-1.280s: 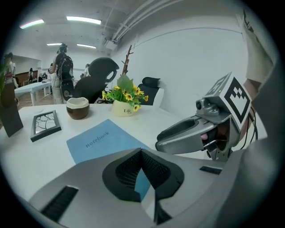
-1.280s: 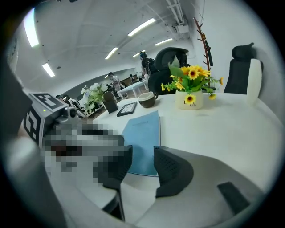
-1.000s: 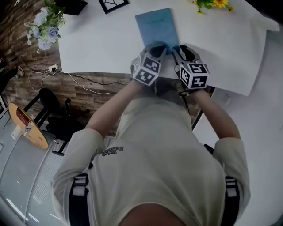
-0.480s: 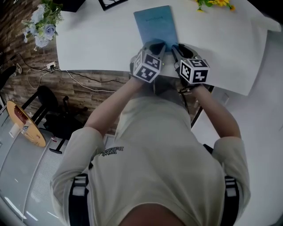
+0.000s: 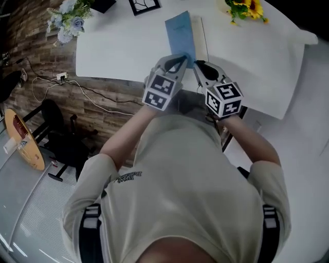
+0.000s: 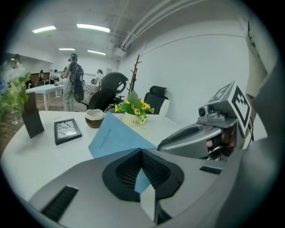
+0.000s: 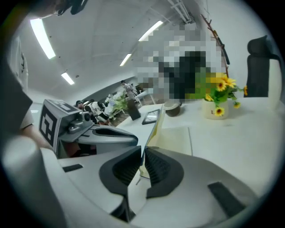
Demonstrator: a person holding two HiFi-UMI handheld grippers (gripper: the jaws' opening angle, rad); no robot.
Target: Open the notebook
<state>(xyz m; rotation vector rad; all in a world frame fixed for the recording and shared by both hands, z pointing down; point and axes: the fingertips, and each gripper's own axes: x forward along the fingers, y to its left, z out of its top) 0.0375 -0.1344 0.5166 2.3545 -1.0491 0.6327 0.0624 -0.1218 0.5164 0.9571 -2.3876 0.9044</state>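
White rounded desk (image 5: pixel 118 51) over a wood-plank floor (image 5: pixel 103 105), open office with strip ceiling lights; yellow sunflowers (image 5: pixel 247 7) and a black picture frame (image 5: pixel 144 5) sit at the far edge. Your left tool (image 6: pixel 141 153) is clenched on the near end of the blue cover (image 6: pixel 116 136); your right tool (image 7: pixel 143 156), jaws just closing, pinches that same cover edge-on close beside it. The thin blue paper notebook (image 5: pixel 180 33) lies mid-desk, long axis running away from you, cover tilted up off the cream page (image 5: pixel 200 32) from its left-hand spine.

Notebook (image 5: pixel 181 32) on table (image 5: pixel 118 51), sunflowers (image 5: pixel 245 7) right
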